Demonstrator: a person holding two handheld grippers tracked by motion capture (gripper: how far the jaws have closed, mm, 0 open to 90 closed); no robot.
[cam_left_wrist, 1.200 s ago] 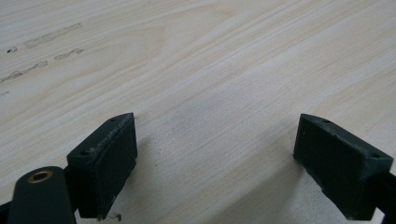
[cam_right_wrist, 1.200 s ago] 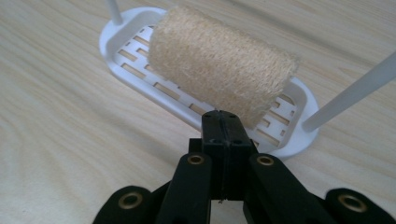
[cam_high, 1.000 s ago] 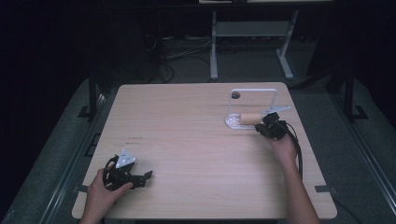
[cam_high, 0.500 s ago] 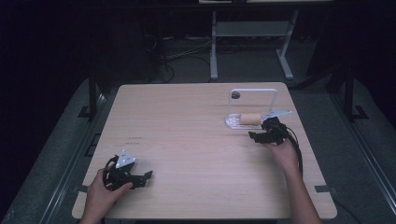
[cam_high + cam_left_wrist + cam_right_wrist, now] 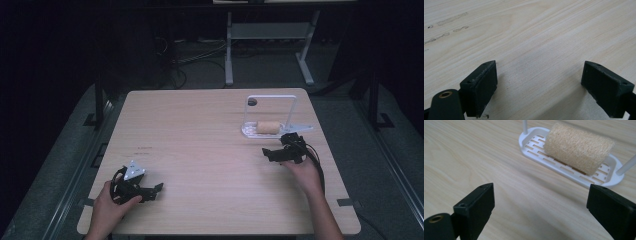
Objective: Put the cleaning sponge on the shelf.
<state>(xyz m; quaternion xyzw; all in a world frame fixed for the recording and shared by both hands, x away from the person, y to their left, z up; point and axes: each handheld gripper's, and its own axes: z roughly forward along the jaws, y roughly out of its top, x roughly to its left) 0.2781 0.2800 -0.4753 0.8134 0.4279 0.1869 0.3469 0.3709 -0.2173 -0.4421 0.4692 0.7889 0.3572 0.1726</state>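
A pale wooden counter (image 5: 210,150) is seen from above, with a person's forearms entering from the near edge. The left claw (image 5: 152,190) is held low at the near left corner of the counter, its grey three-cornered plate uppermost. In the left gripper view its jaws are spread wide, with nothing but bare wood grain between them, and a few faint dark marks (image 5: 447,23) are seen on the counter farther off.

The right claw (image 5: 270,153) is held over the right half of the counter, near a white slotted tray (image 5: 248,131) but apart from it. In the right gripper view the jaws are likewise spread wide and nothing is gripped. A tan, fibrous loofah roll (image 5: 577,147) is laid on its side in the tray (image 5: 534,148), and thin white posts are seen rising from the tray's ends. From above, the roll (image 5: 269,127) is found under a white frame (image 5: 272,98) that stands over the tray.
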